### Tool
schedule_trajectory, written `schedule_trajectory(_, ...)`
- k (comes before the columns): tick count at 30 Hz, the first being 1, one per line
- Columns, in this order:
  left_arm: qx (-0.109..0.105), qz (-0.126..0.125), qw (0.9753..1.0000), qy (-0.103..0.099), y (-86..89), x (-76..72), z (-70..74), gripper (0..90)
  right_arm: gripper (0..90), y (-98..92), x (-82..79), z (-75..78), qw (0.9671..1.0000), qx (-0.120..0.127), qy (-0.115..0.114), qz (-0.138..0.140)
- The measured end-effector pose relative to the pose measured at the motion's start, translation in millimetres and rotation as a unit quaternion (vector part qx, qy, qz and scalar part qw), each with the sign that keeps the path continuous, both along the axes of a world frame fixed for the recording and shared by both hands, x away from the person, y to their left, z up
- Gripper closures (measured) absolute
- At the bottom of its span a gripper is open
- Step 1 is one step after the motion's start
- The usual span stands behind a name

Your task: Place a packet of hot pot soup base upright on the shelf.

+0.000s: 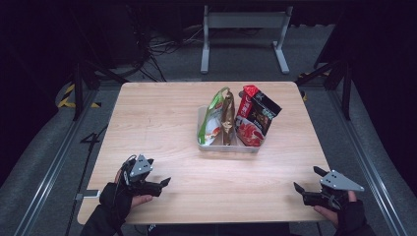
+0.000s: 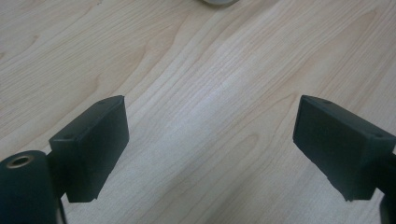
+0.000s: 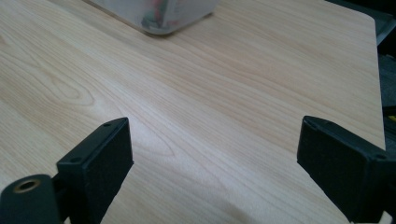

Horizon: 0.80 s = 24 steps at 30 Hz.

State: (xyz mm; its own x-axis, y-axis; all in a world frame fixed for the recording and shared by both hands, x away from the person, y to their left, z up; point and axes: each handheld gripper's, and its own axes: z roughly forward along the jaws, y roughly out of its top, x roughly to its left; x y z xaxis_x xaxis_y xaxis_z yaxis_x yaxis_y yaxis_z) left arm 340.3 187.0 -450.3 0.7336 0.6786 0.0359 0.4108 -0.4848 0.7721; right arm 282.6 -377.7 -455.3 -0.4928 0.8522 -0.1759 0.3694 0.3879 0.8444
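Left hand (image 1: 119,196): gloved, at the table's near edge toward the near-left corner, wrapped around the left gripper.
Left gripper (image 1: 166,183): low over the wood just inside the near edge, pointing toward the right edge; its grey plate faces up. In the left gripper view (image 2: 210,140) the jaws stand wide apart with bare wood between them, nothing held.
Right hand (image 1: 344,211): gloved, at the near-right corner, partly past the table's edge.
Right gripper (image 1: 307,179): by the near-right corner, pointing toward the left edge and a little toward the far one. In the right gripper view (image 3: 212,154) the jaws stand wide apart over bare wood, nothing held.
Table (image 1: 162,123): light wood, rounded corners; the near half between the two grippers is bare grain.
Bin (image 1: 226,146): a clear shallow container about midway between near and far edges, somewhat nearer the right edge, well apart from both grippers. Its near corner also shows blurred at the top of the right gripper view (image 3: 159,16).
Green bag (image 1: 212,120): stands in the bin's left part, leaning a little to the left.
Brown pack (image 1: 227,120): thin, upright, in the bin's middle, touching the green bag.
Red bag (image 1: 253,120): in the bin's right part, tilted with its top toward the far-right corner, reaching over the rim.
Frame (image 1: 243,29): grey metal legs on the floor beyond the far edge.
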Motion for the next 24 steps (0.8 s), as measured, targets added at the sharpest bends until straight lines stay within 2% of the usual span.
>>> schedule_trajectory(5,-0.003,0.001,1.0,0.005,-2.3,1.8,-0.7,11.2,11.4,-6.6,-6.5,-3.6,0.9999,0.012,-0.005,-0.008)
schedule_trajectory(11,0.0,-0.002,1.0,-0.001,-2.5,-1.7,1.1,11.1,11.6,-14.4,-5.7,-3.1,0.9992,0.033,-0.011,-0.02)
schedule_trajectory(21,0.001,-0.004,1.0,-0.009,-2.2,-6.0,3.3,10.9,11.5,-12.9,-2.3,-4.0,0.9992,0.034,-0.007,-0.019)
schedule_trajectory(24,0.008,-0.006,0.9999,-0.01,-1.4,-7.2,1.2,10.9,11.5,-12.5,-0.9,-3.2,0.999,0.038,-0.005,-0.021)
